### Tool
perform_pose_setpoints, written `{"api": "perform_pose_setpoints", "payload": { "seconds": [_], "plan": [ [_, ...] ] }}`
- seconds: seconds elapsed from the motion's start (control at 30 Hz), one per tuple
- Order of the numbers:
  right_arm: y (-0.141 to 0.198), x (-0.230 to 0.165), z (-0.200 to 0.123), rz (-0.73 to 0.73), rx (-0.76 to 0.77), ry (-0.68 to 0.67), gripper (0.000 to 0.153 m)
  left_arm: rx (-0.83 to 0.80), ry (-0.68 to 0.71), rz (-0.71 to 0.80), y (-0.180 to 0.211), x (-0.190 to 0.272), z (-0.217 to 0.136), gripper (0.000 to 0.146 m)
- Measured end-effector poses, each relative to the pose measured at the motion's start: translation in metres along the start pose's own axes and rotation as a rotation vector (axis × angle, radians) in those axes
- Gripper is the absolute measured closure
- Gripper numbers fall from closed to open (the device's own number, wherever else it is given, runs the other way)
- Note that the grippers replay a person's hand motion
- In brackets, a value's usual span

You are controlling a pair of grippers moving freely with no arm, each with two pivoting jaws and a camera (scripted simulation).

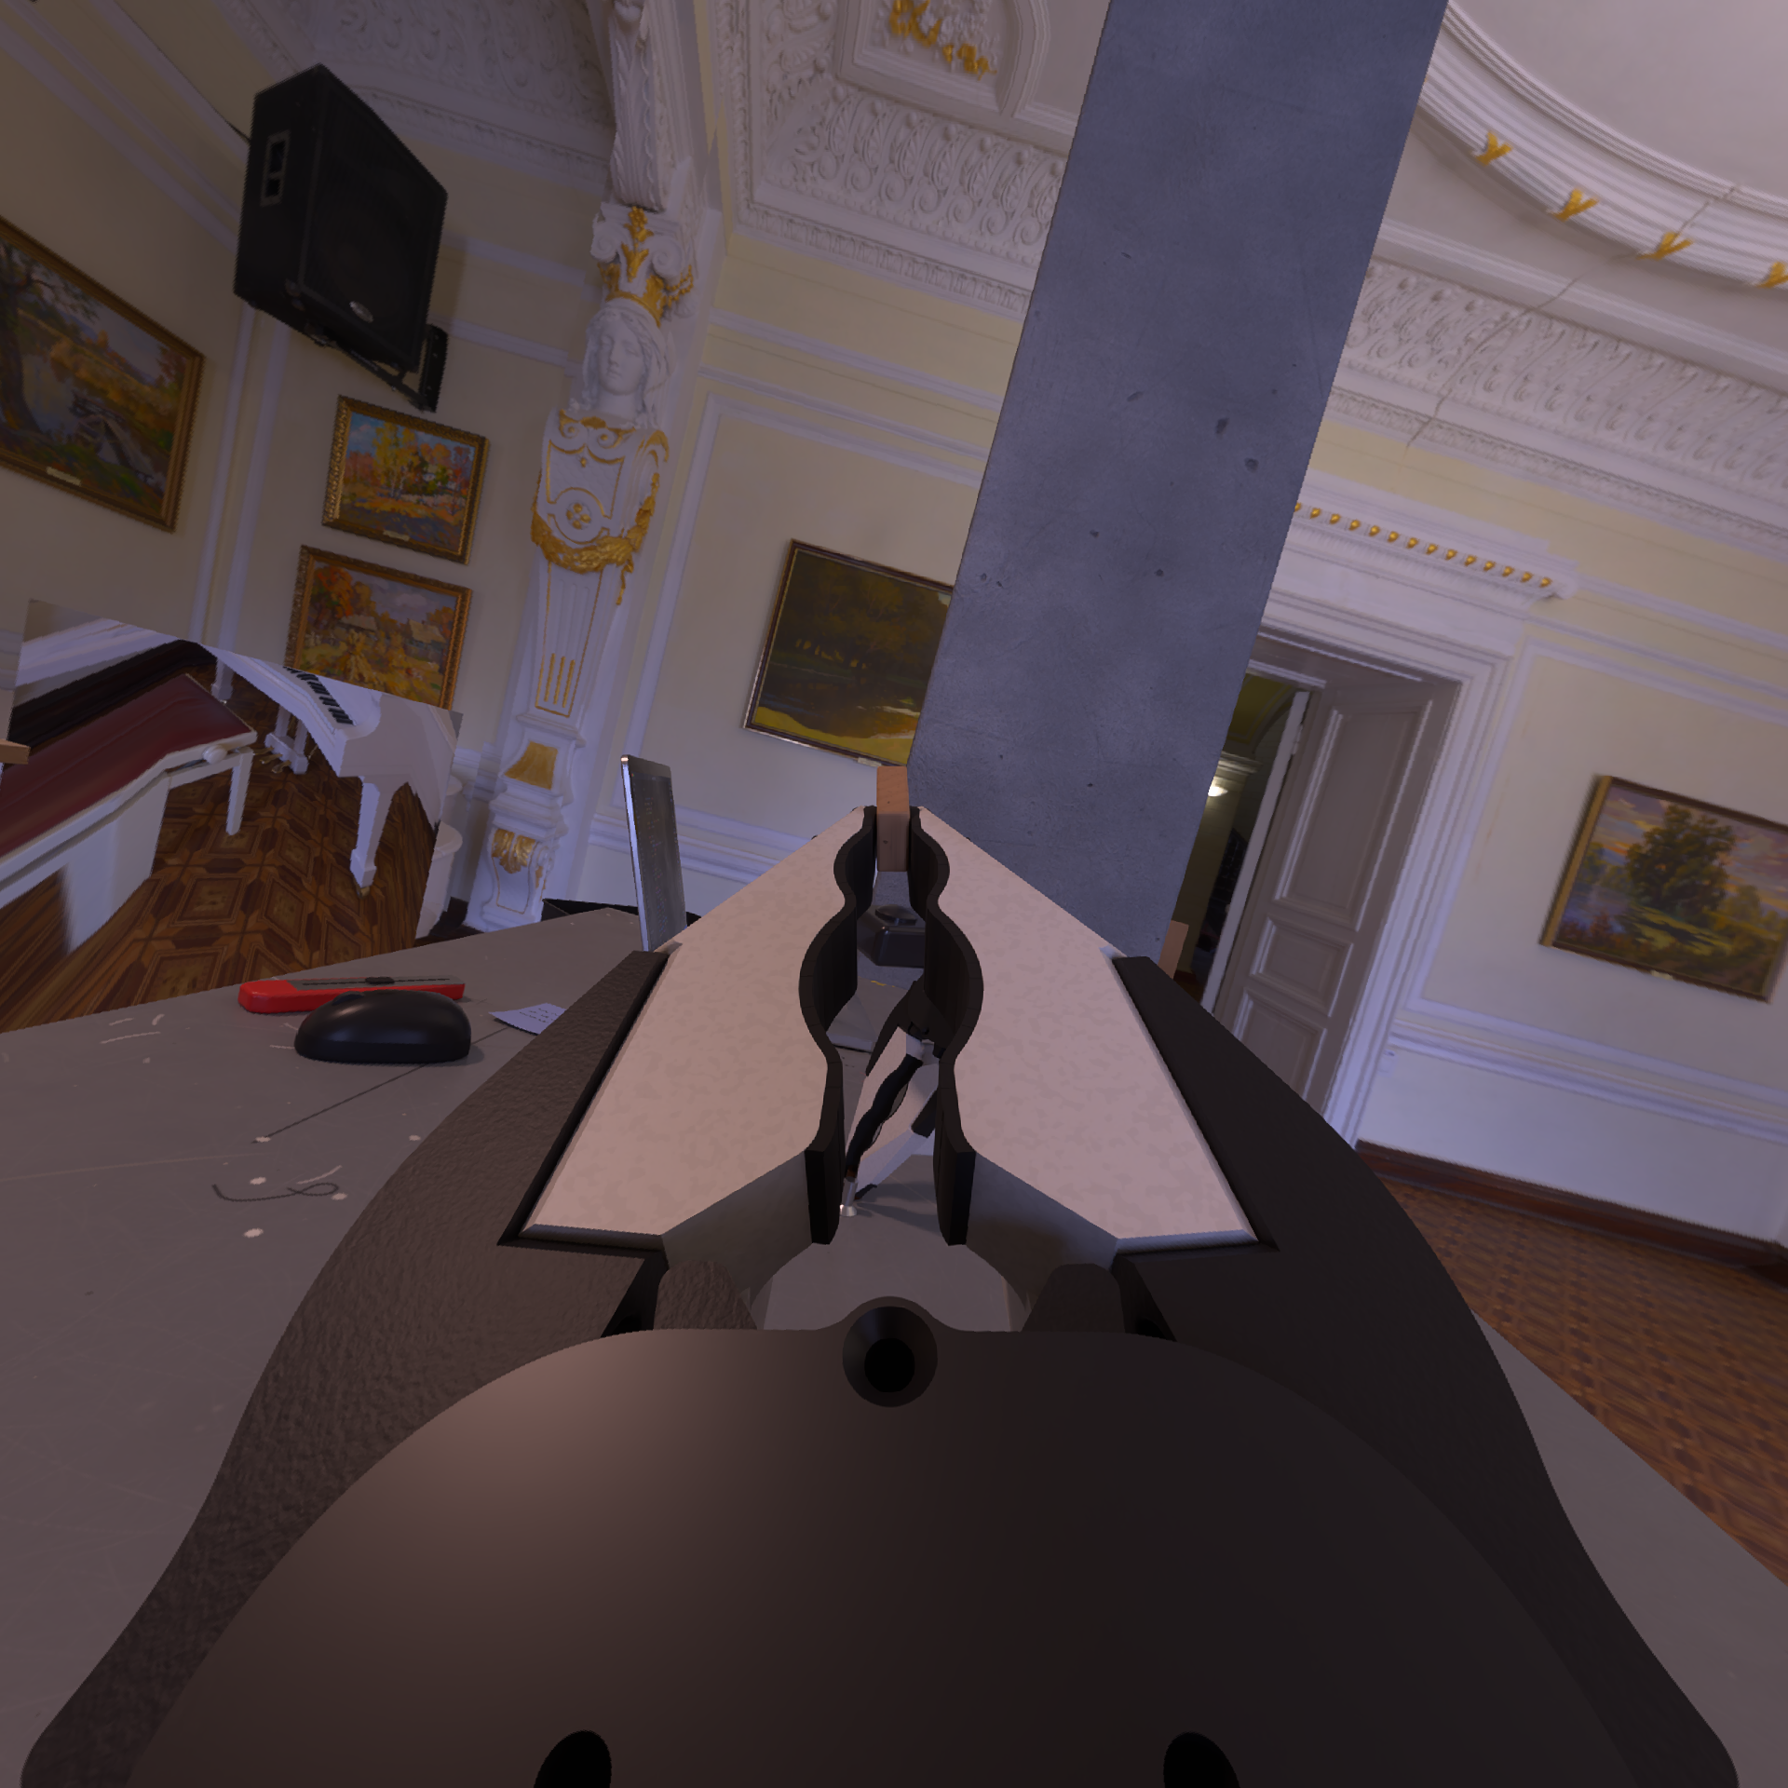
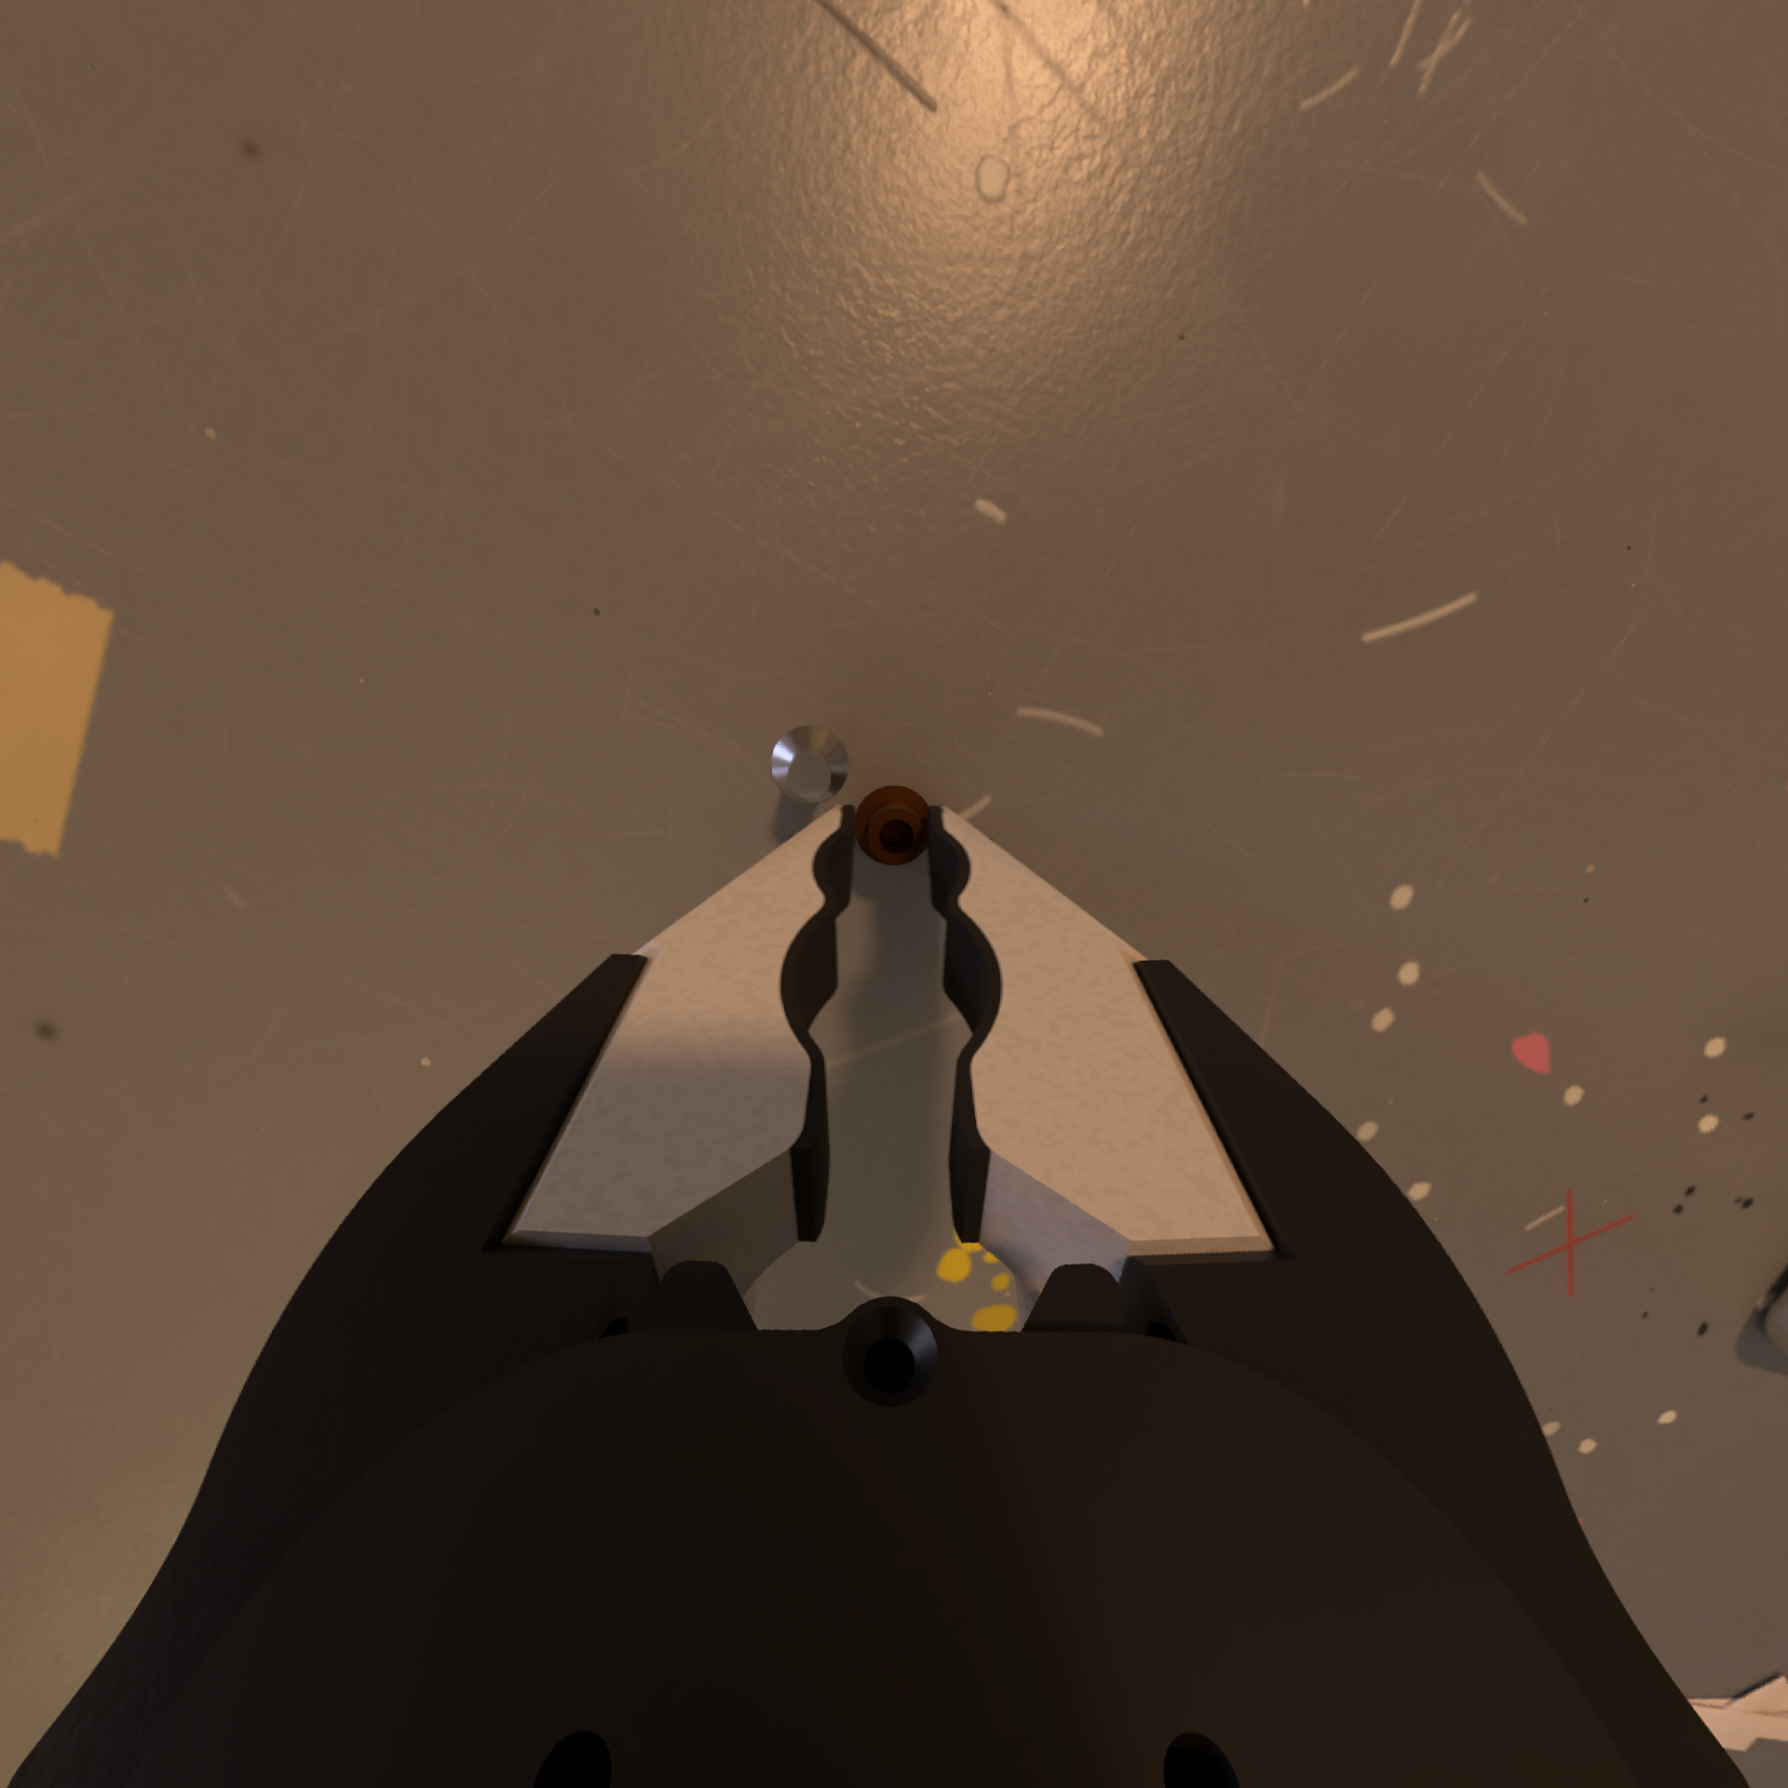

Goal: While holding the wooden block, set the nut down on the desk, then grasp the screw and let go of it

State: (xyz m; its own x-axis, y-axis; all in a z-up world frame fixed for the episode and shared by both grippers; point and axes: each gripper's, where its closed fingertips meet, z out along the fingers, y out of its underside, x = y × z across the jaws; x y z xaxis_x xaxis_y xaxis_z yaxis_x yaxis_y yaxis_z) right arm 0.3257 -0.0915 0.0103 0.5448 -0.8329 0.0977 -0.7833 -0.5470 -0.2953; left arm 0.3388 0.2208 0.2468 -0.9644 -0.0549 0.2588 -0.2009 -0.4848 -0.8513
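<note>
The left gripper's fingers clench the wooden block above the grey table. The right gripper's fingers grasp the brown screw over the table; the silver nut lies just left.

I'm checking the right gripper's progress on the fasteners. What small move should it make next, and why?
Probably open the right gripper slightly to let go. Its fingertips are closed on the brown screw just above the desk, while the silver nut already lies on the desk beside it. The left gripper has the wooden block clamped, so only the release seems left.
</note>
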Motion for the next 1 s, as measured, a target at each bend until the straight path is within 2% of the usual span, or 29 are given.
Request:
{"api": "perform_pose_setpoints", "payload": {
  "seconds": [0.07, 0.13, 0.27, 0.43, 0.63, 0.87, 1.0],
  "plan": [
    [-0.001, -0.001, 0.0, 0.006, 0.006, 0.001, 0.126, -0.002, 0.003, 0.001, 0.0, 0.001, 0.0, 0.141],
    [-0.003, -0.001, -0.002, 0.011, 0.017, 0.009, 0.12, -0.007, 0.001, 0.009, 0.001, 0.002, 0.001, 0.141],
    [-0.012, 0.003, -0.014, 0.027, 0.076, 0.039, 0.115, -0.027, -0.011, 0.043, 0.003, 0.004, 0.006, 0.141],
    [-0.034, 0.016, -0.046, 0.036, 0.221, 0.157, 0.112, -0.087, -0.01, 0.091, 0.015, 0.014, 0.016, 0.141],
    [-0.06, 0.018, -0.079, 0.001, 0.369, 0.246, 0.112, -0.136, 0.044, 0.113, 0.03, 0.03, 0.027, 0.141],
    [-0.087, -0.008, -0.1, -0.063, 0.484, 0.226, 0.126, -0.147, 0.092, 0.114, 0.034, 0.044, 0.032, 0.141],
    [-0.111, -0.037, -0.121, -0.156, 0.628, 0.168, 0.131, -0.15, 0.105, 0.095, 0.035, 0.047, 0.034, 0.141]
  ]
}}
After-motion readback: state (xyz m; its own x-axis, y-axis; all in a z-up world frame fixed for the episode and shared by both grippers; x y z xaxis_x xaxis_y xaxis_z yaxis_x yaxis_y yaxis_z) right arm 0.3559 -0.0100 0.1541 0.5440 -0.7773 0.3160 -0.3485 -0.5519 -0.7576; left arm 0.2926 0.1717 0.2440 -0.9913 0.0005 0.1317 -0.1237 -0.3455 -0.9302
